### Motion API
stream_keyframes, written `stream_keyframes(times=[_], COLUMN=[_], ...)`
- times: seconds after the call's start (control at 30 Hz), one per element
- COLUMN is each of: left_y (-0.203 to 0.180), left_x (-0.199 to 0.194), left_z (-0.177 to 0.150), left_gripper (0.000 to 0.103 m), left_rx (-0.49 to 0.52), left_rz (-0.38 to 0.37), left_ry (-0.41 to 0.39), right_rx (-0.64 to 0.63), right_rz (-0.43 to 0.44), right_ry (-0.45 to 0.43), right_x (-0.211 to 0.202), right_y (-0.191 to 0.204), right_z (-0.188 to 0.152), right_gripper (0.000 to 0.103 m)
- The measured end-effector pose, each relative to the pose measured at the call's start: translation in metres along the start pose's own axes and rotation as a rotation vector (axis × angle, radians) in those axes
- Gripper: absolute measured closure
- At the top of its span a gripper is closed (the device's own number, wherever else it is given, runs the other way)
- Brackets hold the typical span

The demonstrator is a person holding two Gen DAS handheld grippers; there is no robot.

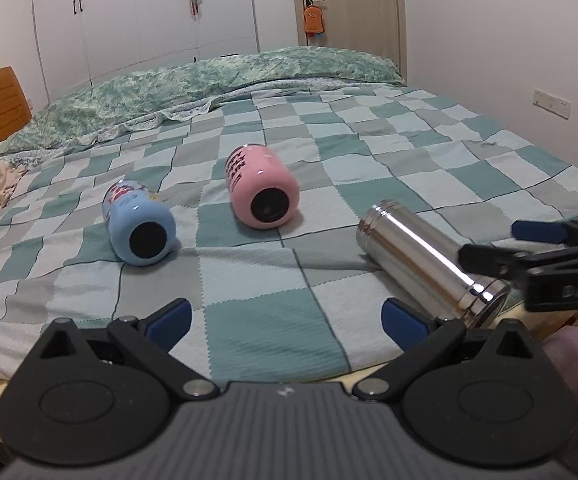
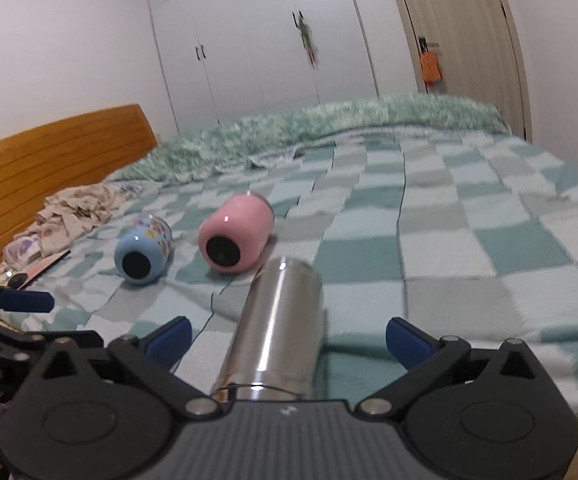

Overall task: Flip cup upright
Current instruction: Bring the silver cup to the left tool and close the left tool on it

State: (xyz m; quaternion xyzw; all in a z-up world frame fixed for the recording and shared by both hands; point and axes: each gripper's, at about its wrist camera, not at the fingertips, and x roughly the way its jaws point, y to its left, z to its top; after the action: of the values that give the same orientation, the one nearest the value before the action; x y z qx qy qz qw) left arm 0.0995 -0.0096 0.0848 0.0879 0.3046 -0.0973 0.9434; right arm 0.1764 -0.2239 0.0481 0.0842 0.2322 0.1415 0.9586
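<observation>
Three cups lie on their sides on the checked bedspread [image 1: 249, 300]. A blue cup [image 1: 139, 224] is at the left, a pink cup [image 1: 263, 192] in the middle, both with their dark bases toward me. A steel cup [image 1: 429, 260] lies at the right. My left gripper [image 1: 287, 320] is open and empty above the near bed edge. My right gripper [image 2: 287, 338] is open with the steel cup [image 2: 277, 320] lying between its jaws, untouched. The blue cup [image 2: 143, 254] and pink cup [image 2: 235, 238] lie beyond. The right gripper also shows in the left wrist view [image 1: 501, 244].
A green floral duvet [image 1: 209, 84] is heaped along the far side of the bed. A wooden headboard [image 2: 49, 160] and crumpled cloth [image 2: 73, 212] are at the left. White wardrobes [image 1: 141, 12] and a door [image 1: 345, 0] stand behind.
</observation>
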Motion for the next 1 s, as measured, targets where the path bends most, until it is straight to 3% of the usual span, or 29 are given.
stream_keyframes(times=[0.27,0.43,0.8,1.0], left_y=[-0.033,-0.06,-0.089,-0.089], left_x=[0.007,0.024,0.102,0.129], left_z=[0.019,0.034,0.067,0.069], left_gripper=[0.0,0.0,0.0,0.0], left_rx=[0.007,0.006,-0.126,-0.197], left_rz=[-0.025,-0.059,-0.043,-0.017], left_ry=[0.022,0.059,0.274,0.342], right_rx=[-0.017,0.038,0.01,0.019], right_rz=[-0.05,-0.112,-0.133,-0.105], right_ry=[-0.05,-0.073,-0.063,-0.056], right_x=[-0.031,-0.042,-0.035,-0.03], right_y=[-0.058,-0.103,-0.147,-0.151], right_z=[0.007,0.002,0.004,0.0], right_gripper=[0.0,0.0,0.0,0.0])
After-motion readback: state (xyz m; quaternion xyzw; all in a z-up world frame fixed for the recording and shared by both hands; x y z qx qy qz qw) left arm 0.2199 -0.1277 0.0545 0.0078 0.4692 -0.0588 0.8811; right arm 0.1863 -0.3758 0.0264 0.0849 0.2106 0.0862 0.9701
